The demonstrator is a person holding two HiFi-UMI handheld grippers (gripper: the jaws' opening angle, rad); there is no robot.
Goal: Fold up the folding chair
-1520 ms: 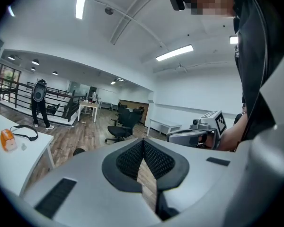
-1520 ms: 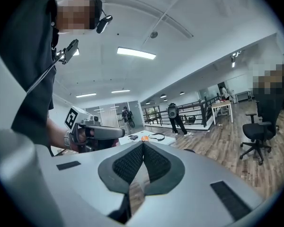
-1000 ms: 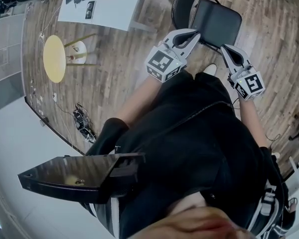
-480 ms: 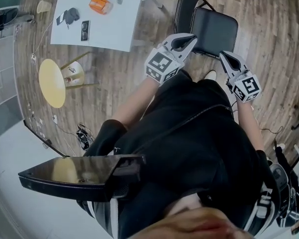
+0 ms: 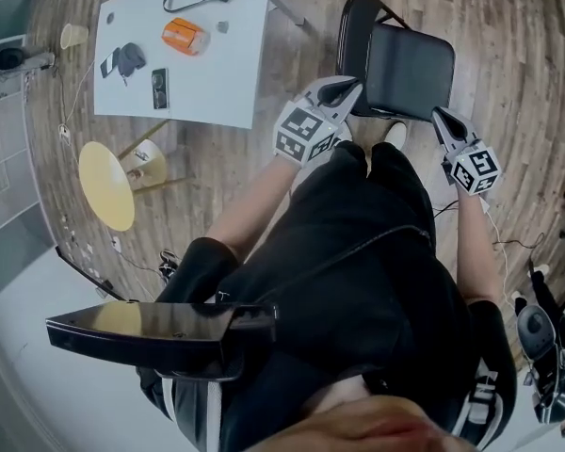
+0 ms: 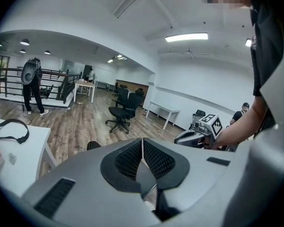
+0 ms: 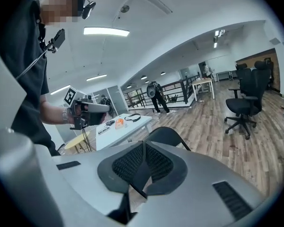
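So basically nothing was folded yet at this point. The folding chair (image 5: 410, 69) stood fully open on the wood floor right in front of the person's feet. Its seat was flat and its backrest (image 5: 348, 36) was up behind it, with the white table (image 5: 217, 83) off to its left in the head view. The left gripper (image 5: 353, 86) was pinched closed with nothing in it, tips just beside the seat's front-left corner. The right gripper (image 5: 440, 116) was the same deal, jaws together and empty, nose by the front-right corner. I honestly couldn't tell whether either tip was touching the seat edge or only hovering next to it. Both gripper views showed the ribbed pads pressed together with no chair part between them, so no grab had happened. My read: this was the approach stage, and everything that matters was left to do. That means getting hold of the seat, tipping it up against the backrest and letting the legs close. Compared with a second earlier, the chair hadn't changed at all and the jaws were just as closed. What did change: both grippers had dropped lower and sat a bit further apart, nearer the two front corners. The head camera had also swung, so more of the table and the orange thing (image 5: 184, 36) on it came into view.
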